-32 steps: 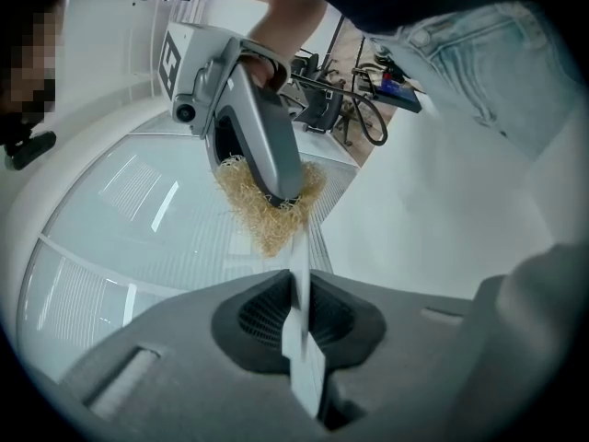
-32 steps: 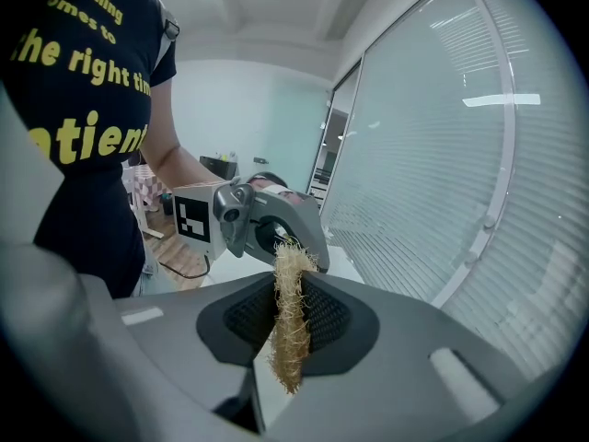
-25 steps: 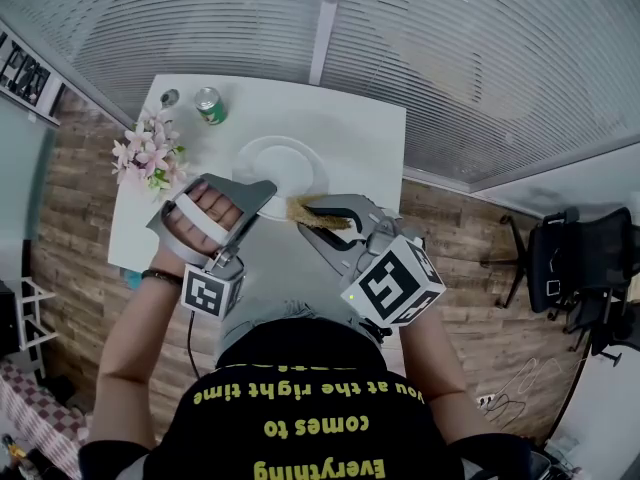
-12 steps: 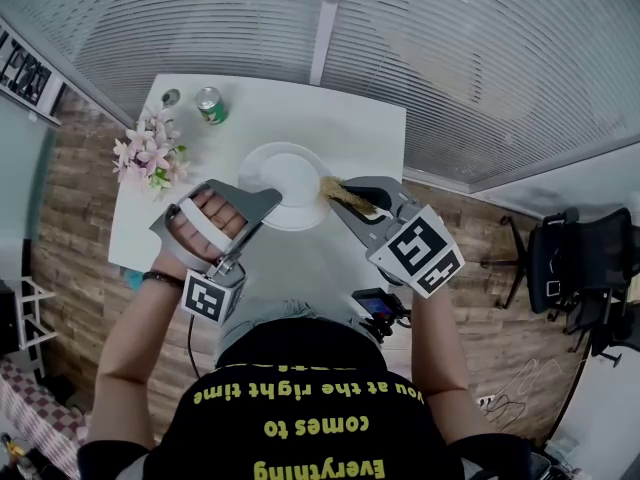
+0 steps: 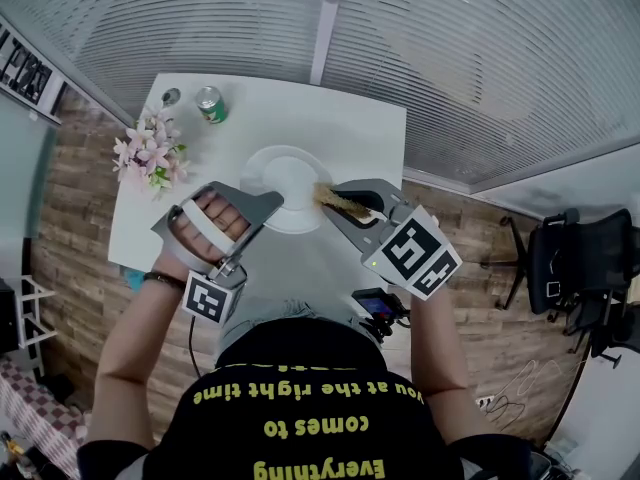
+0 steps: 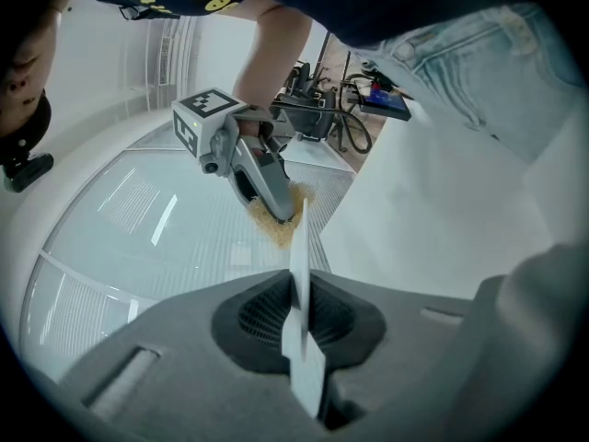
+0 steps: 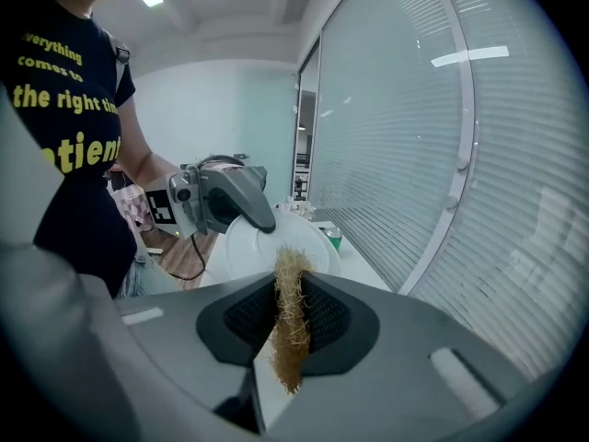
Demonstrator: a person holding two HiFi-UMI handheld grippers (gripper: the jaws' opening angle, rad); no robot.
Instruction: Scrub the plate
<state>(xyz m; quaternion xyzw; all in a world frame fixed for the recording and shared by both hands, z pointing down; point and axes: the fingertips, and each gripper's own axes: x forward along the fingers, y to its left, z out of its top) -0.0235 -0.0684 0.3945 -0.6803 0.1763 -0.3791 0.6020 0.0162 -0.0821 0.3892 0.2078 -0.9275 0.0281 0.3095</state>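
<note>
The white plate (image 5: 288,180) is held above the white table (image 5: 365,128), with my left gripper (image 5: 271,201) shut on its near-left rim. In the left gripper view the plate (image 6: 299,279) shows edge-on, clamped between the jaws. My right gripper (image 5: 336,198) is shut on a tan fibrous scrubber (image 5: 334,199), which lies against the plate's right rim. In the right gripper view the scrubber (image 7: 292,325) sticks out between the jaws, and the plate (image 7: 276,247) and the left gripper (image 7: 225,196) are just beyond it.
A green can (image 5: 209,105) and a small round object (image 5: 169,97) stand at the table's far left corner. Pink flowers (image 5: 150,153) are on its left edge. A black chair (image 5: 580,268) stands on the wood floor to the right.
The right gripper swept the scrubber from the plate's near edge rightward to its right rim, then slightly back. The left gripper and plate shifted a little toward me.
</note>
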